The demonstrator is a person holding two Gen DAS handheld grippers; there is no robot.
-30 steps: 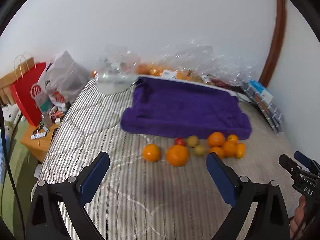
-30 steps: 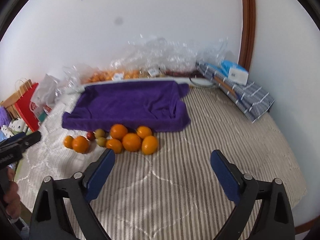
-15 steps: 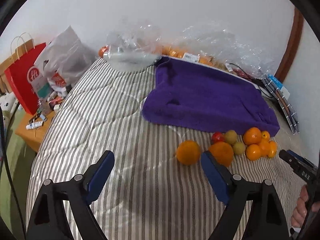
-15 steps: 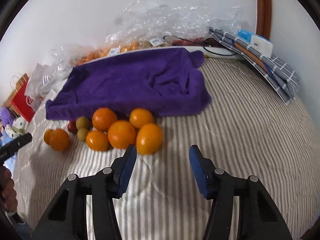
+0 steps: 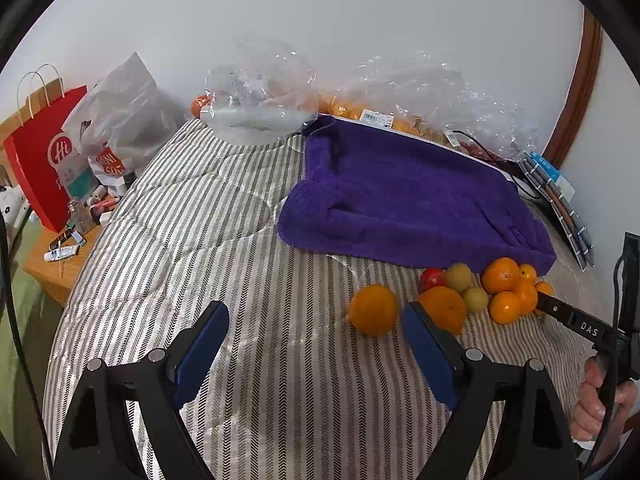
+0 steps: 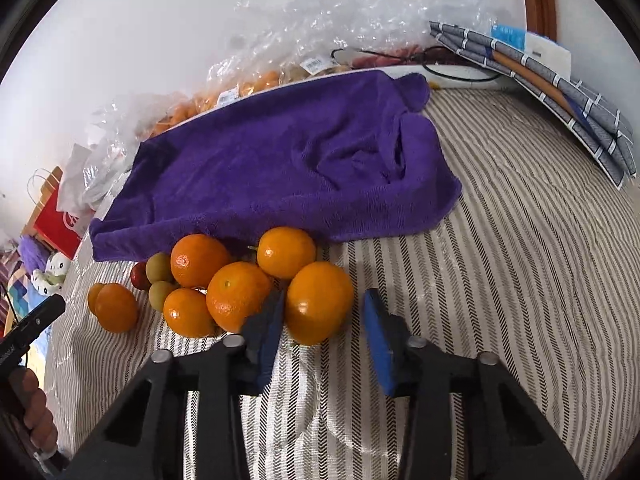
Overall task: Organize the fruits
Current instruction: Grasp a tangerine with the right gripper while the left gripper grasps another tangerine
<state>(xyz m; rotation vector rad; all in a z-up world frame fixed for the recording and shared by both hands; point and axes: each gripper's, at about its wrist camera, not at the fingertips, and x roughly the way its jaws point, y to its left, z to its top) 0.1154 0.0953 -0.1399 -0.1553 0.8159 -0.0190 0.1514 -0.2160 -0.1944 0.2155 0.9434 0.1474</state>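
Note:
Several oranges, two green fruits (image 6: 160, 266) and a red fruit (image 6: 140, 276) lie on the striped bed in front of a purple towel (image 6: 288, 160). My right gripper (image 6: 322, 322) is open, its blue pads on either side of the rightmost orange (image 6: 318, 306) without closing on it. My left gripper (image 5: 312, 340) is open and empty; one orange (image 5: 373, 309) lies just ahead of it near its right pad, and another orange (image 5: 444, 308) sits behind that pad. The towel also shows in the left wrist view (image 5: 400, 196).
Clear plastic bags (image 5: 260, 100) with more fruit line the wall behind the towel. A red paper bag (image 5: 40, 152) and a bedside table (image 5: 60, 260) stand left of the bed. Folded grey cloth (image 6: 560, 100) lies at the far right.
My right gripper moved forward and down and narrowed around the rightmost orange. My left gripper swung left and moved closer to the bed; the fruit now sits to its right.

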